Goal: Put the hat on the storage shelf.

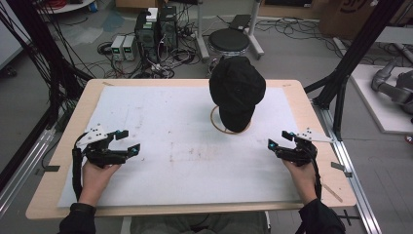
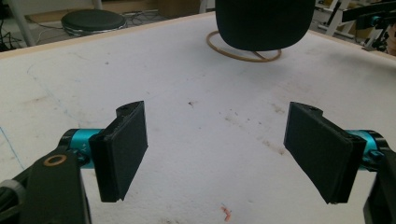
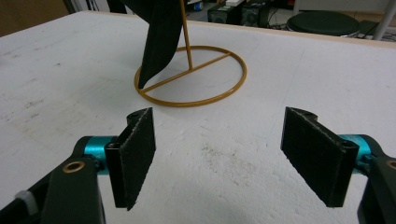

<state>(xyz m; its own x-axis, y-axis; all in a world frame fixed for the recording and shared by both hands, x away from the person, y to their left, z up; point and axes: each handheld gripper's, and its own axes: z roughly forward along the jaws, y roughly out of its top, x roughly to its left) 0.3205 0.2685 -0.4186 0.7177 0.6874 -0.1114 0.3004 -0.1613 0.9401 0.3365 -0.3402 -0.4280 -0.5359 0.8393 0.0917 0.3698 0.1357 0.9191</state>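
i have both tools resting low at the near edge, the left gripper (image 1: 122, 141) and the right gripper (image 1: 281, 138) each with jaws spread wide and nothing between them. the black cap (image 1: 237, 90) hangs on a gold wire stand (image 3: 191, 77) toward the far middle of the table, ahead of both and a little right of centre, so i judge my right hand the nearer. the cap's long axis runs down the upright post, brim drooping toward the ring base. any reach goes forward and inward. the white mat (image 1: 160, 146) is scuffed and stained, on a wooden table (image 1: 68, 146). beyond it i see a black stool (image 1: 229, 40), computer boxes (image 1: 156, 29) and loose cables on a grey floor.
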